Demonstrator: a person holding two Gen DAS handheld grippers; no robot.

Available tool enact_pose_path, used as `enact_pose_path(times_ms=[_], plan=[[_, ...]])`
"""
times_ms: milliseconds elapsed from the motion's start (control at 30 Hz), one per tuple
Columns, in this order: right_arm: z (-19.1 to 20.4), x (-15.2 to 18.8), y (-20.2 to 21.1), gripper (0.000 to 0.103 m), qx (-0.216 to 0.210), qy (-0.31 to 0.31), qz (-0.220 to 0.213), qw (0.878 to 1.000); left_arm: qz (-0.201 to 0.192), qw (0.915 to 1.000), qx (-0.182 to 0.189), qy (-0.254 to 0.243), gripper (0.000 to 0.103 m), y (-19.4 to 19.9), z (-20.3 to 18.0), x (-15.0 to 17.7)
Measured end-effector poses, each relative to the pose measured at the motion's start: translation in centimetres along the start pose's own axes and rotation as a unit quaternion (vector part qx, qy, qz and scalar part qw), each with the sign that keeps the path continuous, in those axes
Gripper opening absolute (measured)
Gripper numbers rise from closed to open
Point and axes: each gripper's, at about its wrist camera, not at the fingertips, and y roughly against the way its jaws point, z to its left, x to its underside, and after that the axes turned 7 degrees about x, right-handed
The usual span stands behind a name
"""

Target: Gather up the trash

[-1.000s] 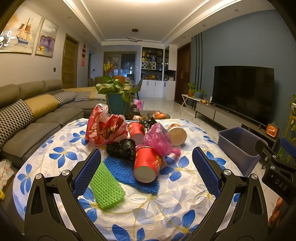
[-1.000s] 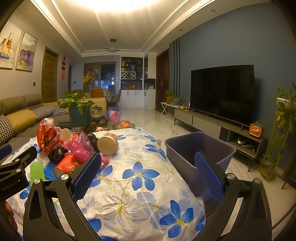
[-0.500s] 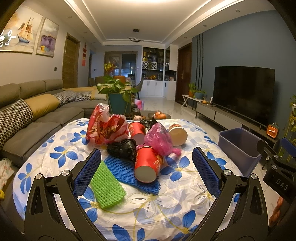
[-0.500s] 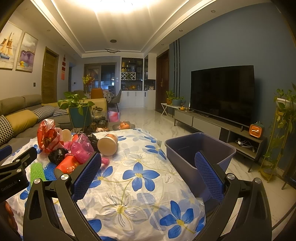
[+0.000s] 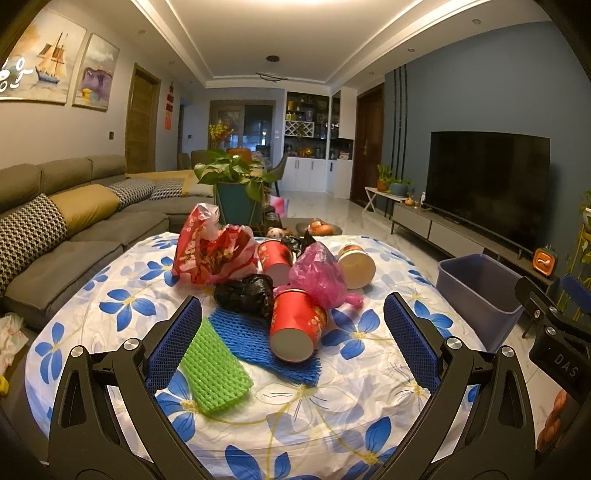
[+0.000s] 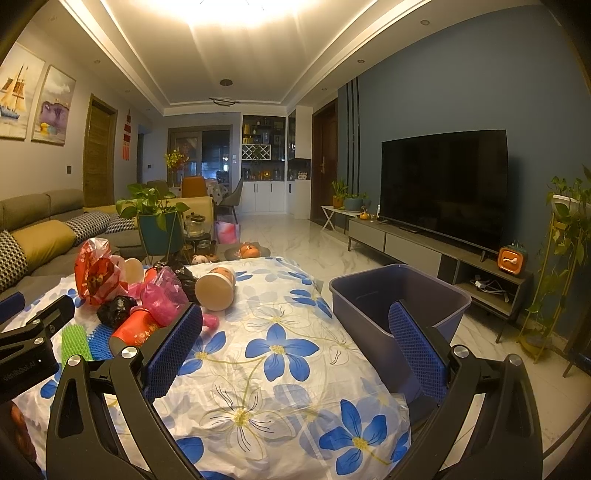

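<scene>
Purple bin [image 6: 397, 295] interior: right view only | both claws [image 5: 291, 332] [image 6: 295, 334] agape, empty

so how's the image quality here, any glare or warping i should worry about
Right wrist view: the ceiling light blows out to white, but the tablecloth and bin stay readable. Left wrist view: dimmer and warm-tinted, no glare, and the red cup and green mesh look sharp. Both views: the fisheye bends walls and the TV near the edges, with dark corners.

Crinkled glossy plastic bags [image 5: 317, 275], foam mesh sleeves [image 5: 212, 369], and paper cups [image 5: 295, 325] on a cloth table cover [image 5: 332, 406].
</scene>
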Motion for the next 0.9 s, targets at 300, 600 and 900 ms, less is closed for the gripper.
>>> enact_pose_path(times_ms=[300, 600, 900], plan=[[0.1, -0.3, -0.3, 0.098, -0.002, 0.000, -0.002, 1.000, 0.000, 1.0000, -0.002, 0.006, 0.097, -0.4, 0.1, 0.0], [0.6, 0.2, -0.8, 0.098, -0.013, 0.002, -0.001, 1.000, -0.003, 0.9998, -0.006, 0.017, 0.097, -0.7, 1.2, 0.4], [2.8, 1.4, -2.7, 0.098, -0.074, 0.004, 0.015, 0.997, -0.003, 0.9986, -0.035, 0.040, 0.096, -1.1, 4.9, 2.2]])
